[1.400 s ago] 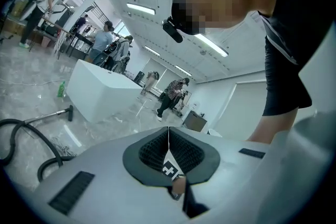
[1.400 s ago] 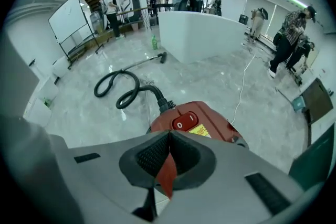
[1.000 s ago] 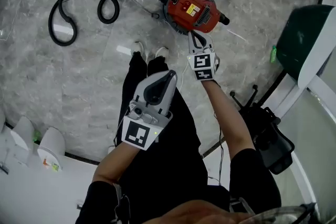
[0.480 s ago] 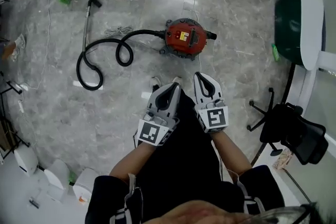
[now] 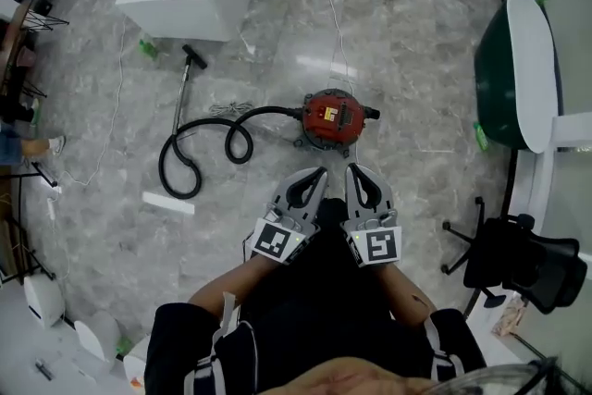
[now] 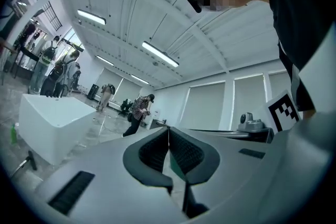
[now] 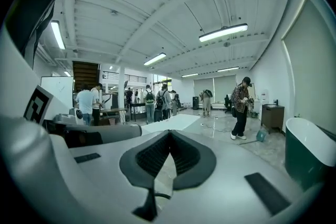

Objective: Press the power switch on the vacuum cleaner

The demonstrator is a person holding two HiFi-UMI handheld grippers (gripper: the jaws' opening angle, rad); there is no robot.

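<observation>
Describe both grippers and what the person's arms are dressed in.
Both the left gripper and right gripper are light grey shells tapering to black-lined jaws that enclose a teardrop opening. Each carries a cube of black-and-white square markers at the wrist end. The person wears black short sleeves.

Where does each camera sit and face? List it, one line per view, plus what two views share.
Head view: on the person's head, facing steeply down at the vacuum cleaner; forearms, left gripper and right gripper show.
Left gripper view: on the left gripper, facing out and up at the ceiling; its shut jaws show.
Right gripper view: on the right gripper, facing out level over the floor; its shut jaws show.
Shared: both gripper views catch the person in a checked shirt.
</observation>
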